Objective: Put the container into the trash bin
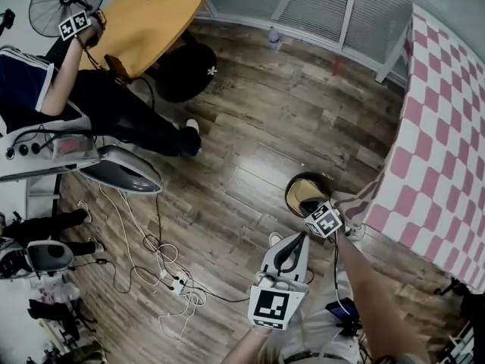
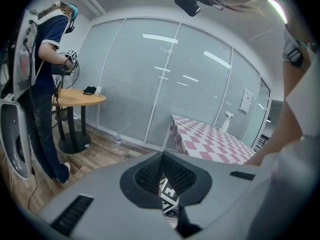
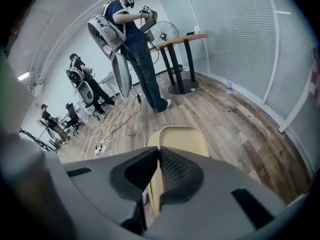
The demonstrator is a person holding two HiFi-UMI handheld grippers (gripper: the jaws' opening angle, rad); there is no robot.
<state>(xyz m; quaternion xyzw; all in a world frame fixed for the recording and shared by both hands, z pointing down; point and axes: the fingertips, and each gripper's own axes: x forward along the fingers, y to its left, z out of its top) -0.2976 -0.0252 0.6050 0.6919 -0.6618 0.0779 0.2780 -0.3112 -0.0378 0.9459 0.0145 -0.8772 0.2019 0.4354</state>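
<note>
Right gripper (image 3: 158, 149) pinches container (image 3: 182, 139) rim; long axis runs ahead from jaws, down toward trash bin (image 1: 291, 194); left gripper (image 2: 162, 155) pressed together

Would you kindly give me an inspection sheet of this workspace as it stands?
Surface: wood floor.
Job's things: beige container, seen within the dark trash bin outline in the head view.
Clutter: small bottle by the window wall.
Tools: right tool shut on the container's rim; left tool shut, empty.
Cables: loose cords and power strip on the floor.
Surroundings: checkered table, round table, fan, another person.
</note>
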